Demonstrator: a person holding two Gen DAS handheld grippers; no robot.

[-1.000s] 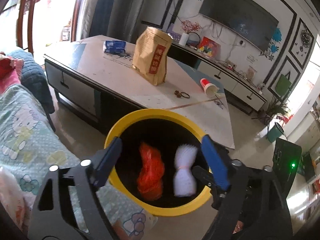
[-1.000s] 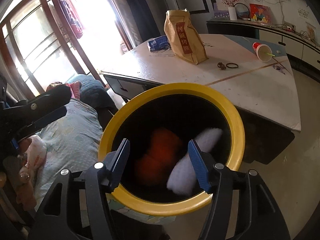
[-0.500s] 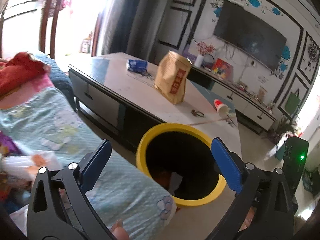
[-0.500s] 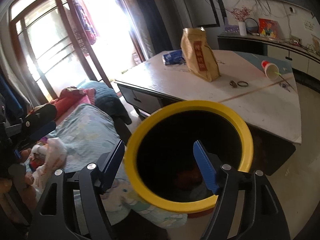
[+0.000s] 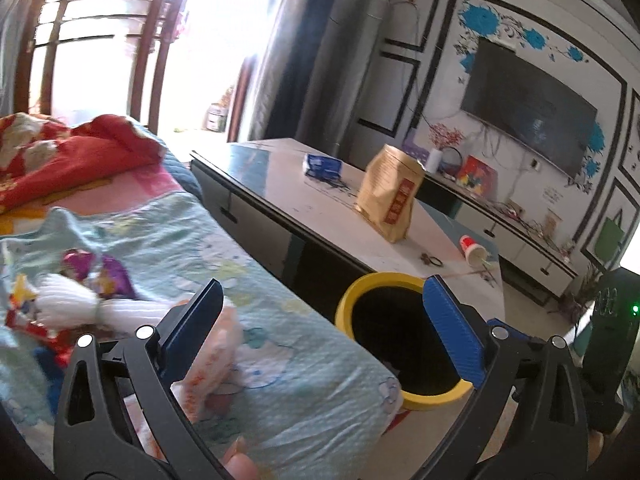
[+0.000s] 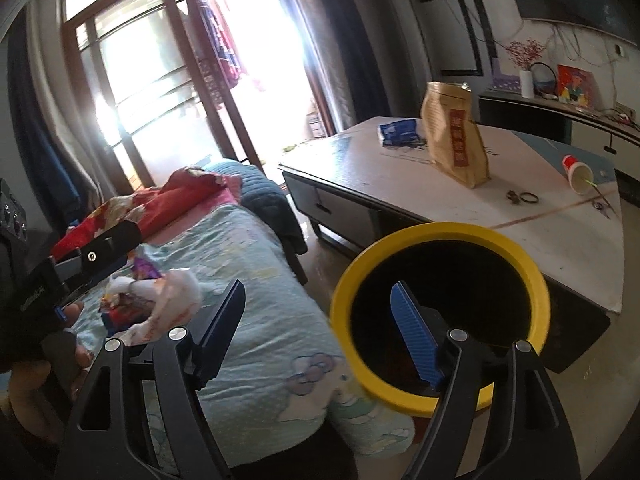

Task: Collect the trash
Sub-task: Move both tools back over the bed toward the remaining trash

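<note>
left tool [image 5: 320,320]: wide open, holding nothing
right tool [image 6: 320,316]: same, gaping and empty
bin [image 6: 440,312]: yellow rim, wedged between bed [image 5: 248,280] and bench [image 6: 460,184]
wrappers [image 5: 80,304]: on bed, left of bin

The bin [image 5: 404,344], black inside with a yellow rim, stands upright on the floor between bed and table, its contents lost in shadow. On the bedspread lies a loose heap of trash [image 5: 80,304]: white netting, purple and red wrappers, a crumpled white bag [image 6: 168,300].
</note>
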